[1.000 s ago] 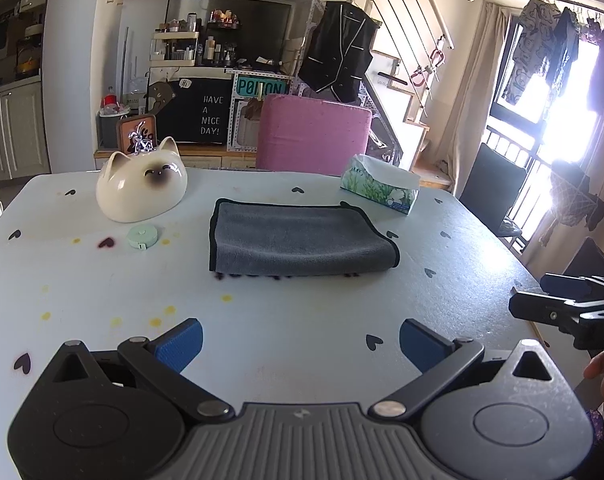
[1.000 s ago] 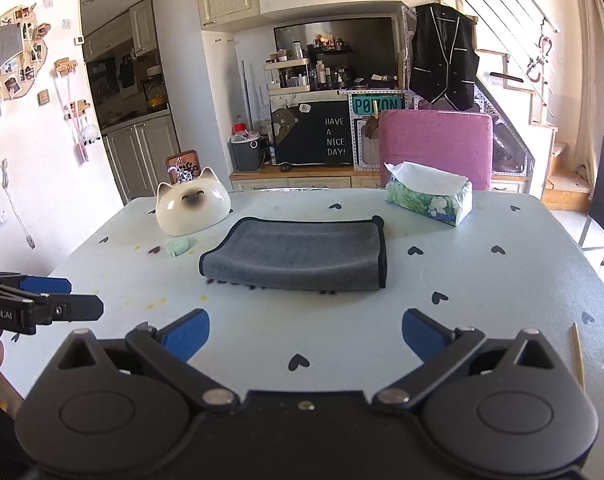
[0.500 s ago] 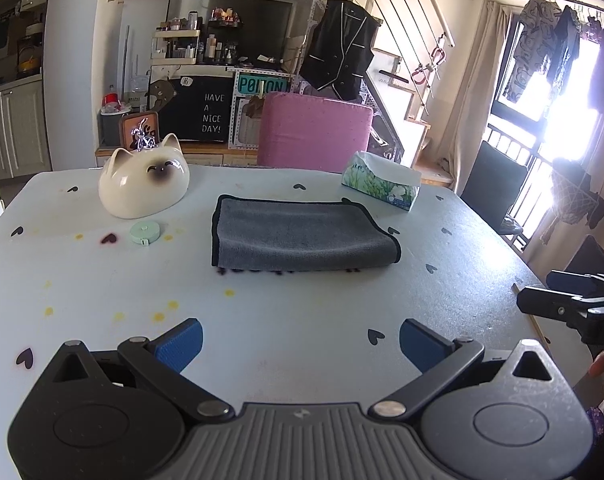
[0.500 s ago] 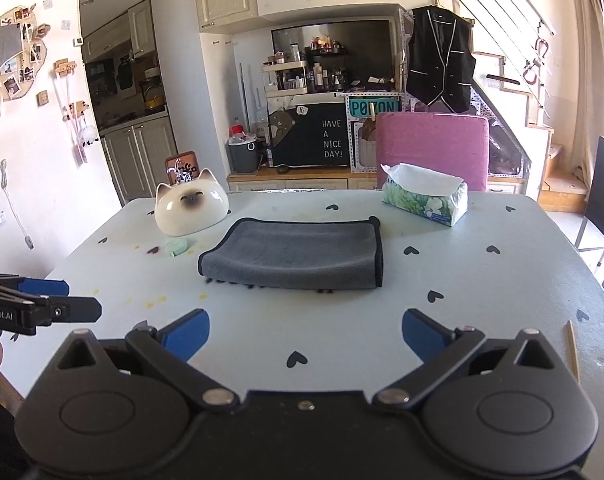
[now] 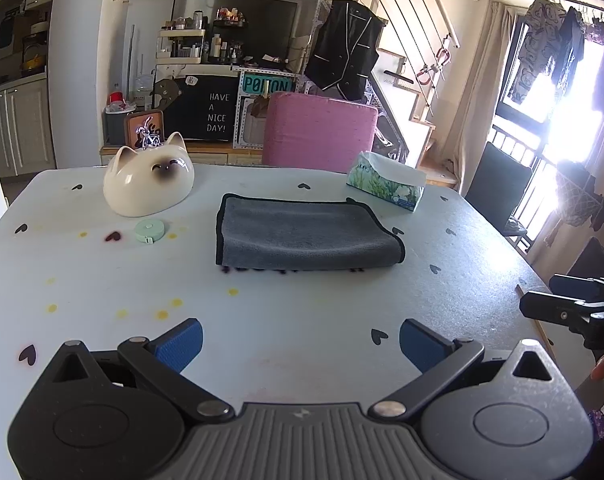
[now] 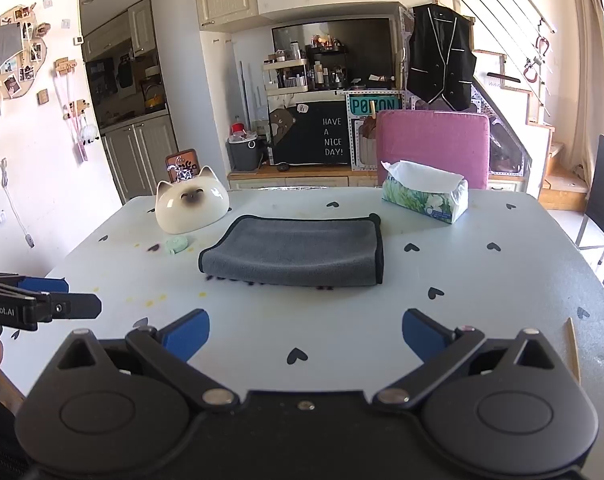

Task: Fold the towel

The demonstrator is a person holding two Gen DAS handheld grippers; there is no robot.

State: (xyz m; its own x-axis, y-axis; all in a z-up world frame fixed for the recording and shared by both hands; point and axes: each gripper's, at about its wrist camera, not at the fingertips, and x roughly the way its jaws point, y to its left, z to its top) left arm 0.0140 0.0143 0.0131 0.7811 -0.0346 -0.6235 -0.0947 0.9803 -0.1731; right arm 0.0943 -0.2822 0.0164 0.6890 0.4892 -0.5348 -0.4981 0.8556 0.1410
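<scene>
Left gripper [image 5: 300, 344]: my blue-padded jaws stand spread wide with nothing between them, low over the near part of the table.
Right gripper [image 6: 306, 338]: mine too, jaws parted wide and empty; in the left wrist view it shows side-on at the right edge [image 5: 574, 312], well apart from the cloth.
Towel: the grey microfibre towel with black edging [image 5: 304, 232] lies folded into a flat rectangle near the middle of the table, its rounded fold toward me, touched by neither gripper.
Surface: a pale blue-white table printed with small black hearts [image 5: 261, 320], marked with yellow spots and a dark reddish stain on my left side.
Cat: a cream ceramic cat-head dome with a dark face [image 5: 147, 184] sits left of the towel, toward the far edge.
Tape: a small round mint-green tape measure [image 5: 149, 231] lies just in front of the cat.
Tissues: a green floral tissue pack with a white sheet sticking up [image 6: 425, 196] rests beyond the towel's right corner.
Stick: a thin wooden stick [image 6: 573, 348] lies near the table's right edge.
Chair: a pink padded chair back [image 6: 432, 144] stands behind the far edge.
Room: a black board lettered HAVE A NICE DAY [image 6: 322, 136], a black waistcoat with white piping [image 6: 441, 56] hung by the stair rail, grey kitchen cabinets [image 6: 141, 152] at left, and a sunlit window with hanging clothes [image 5: 562, 64] at right.
</scene>
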